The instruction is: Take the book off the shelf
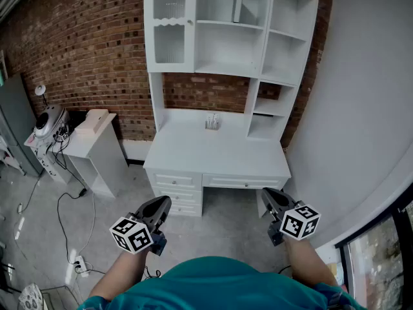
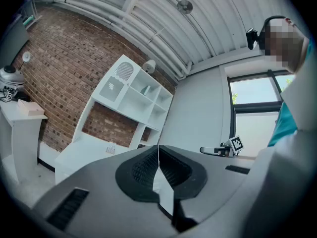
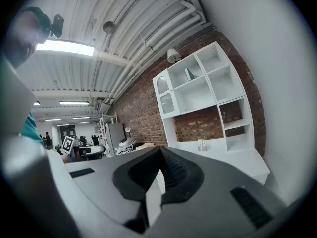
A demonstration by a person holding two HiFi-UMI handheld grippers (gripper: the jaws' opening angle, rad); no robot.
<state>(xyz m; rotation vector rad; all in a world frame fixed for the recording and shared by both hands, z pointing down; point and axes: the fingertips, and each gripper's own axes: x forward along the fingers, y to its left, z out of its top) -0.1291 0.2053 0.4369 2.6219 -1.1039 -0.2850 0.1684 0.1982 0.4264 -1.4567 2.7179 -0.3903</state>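
Both grippers are held low at the person's waist, over the floor in front of the desk (image 1: pixel 193 155), well apart from it and from each other. left gripper (image 1: pixel 163 204): jaws fully together, dark pads meeting along one line at the tips, nothing between them. right gripper (image 1: pixel 266 194): same, jaws closed right up, empty. Each points roughly toward the desk front, marker cubes facing up. The book (image 1: pixel 237 9) is far from both grippers. It stands on end on the top shelf (image 1: pixel 219 23) of the hutch (image 1: pixel 284 76), in the middle compartment, right of that compartment's centre. It looks upright or very slightly leaning, can't tell which. Its spine reads pale grey-green in the right gripper view. The compartment to its left has an arched glass door (image 1: pixel 170 26); the compartments to its right are open. The hutch sits along the back edge of the desk, against the brick wall (image 1: pixel 77 50). A small clear holder (image 1: pixel 211 122) stands on the desktop near the back edge, about mid-width. The desk has drawers along the front edge. Left of the desk and apart from it is a white side cabinet (image 1: pixel 103 157) with a pale box (image 1: pixel 96 118) on top. Further left, a white appliance (image 1: pixel 46 123) sits on a stand, with cables running down to a power strip (image 1: pixel 77 263) on the floor. The person wears a teal top (image 1: pixel 219 283).
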